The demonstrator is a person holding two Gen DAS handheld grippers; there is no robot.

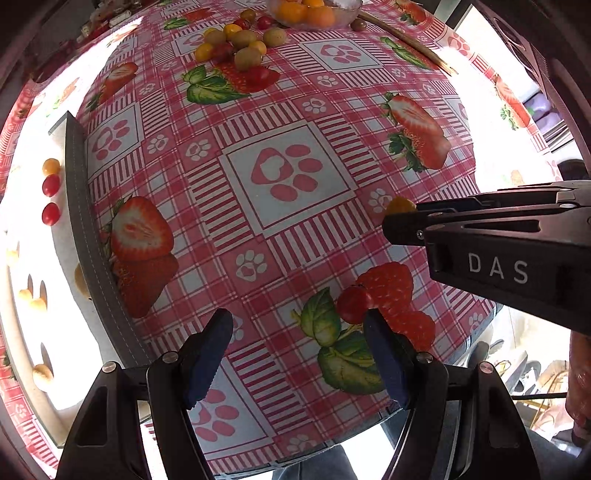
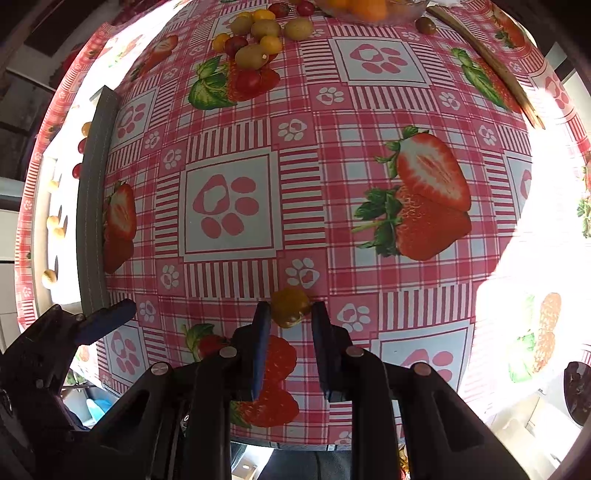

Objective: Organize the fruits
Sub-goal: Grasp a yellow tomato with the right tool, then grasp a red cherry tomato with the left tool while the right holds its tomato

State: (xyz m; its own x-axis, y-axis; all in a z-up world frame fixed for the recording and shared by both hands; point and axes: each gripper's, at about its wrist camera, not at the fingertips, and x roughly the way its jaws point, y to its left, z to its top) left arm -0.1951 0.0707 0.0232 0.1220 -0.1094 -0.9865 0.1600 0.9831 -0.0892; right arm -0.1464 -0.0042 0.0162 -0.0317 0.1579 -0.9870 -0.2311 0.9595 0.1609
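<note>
The right hand-held gripper (image 2: 289, 319) points straight down over the worktop (image 2: 369, 110), its blue-padded jaws drawn in close on a small, round yellow-orange cherry tomato (image 2: 290, 307) that sits between the pads just above the pink checked, strawberry-printed oilcloth. The left hand-held gripper (image 1: 299, 354) hangs with its jaws wide and nothing between them, a small red cherry tomato (image 1: 352, 304) lying on the cloth just beside its right pad. Such fruit is likely light, smooth-skinned and easily split, so a gentle pinch across the widest part of the round body, not at the stem end, looks the safest hold; the glossy skin may slip if squeezed off-centre. Farther out, a loose cluster of yellow, red and olive-green small fruits (image 2: 255, 40) lies at the far side of the cloth, near a clear glass bowl of orange fruit (image 1: 314, 14), with a thin wooden stick (image 1: 406, 40) beside it. A grey stitched strip (image 1: 88, 236) edges a bright white tray (image 1: 66, 288) on the left, where two red tomatoes and a yellow one lie sorted. Only the right wrist view shows the pads meeting the yellow fruit; the left wrist view shows that tool from the side, the fruit peeping past its tip, and gives the clearer look at the tray.
</note>
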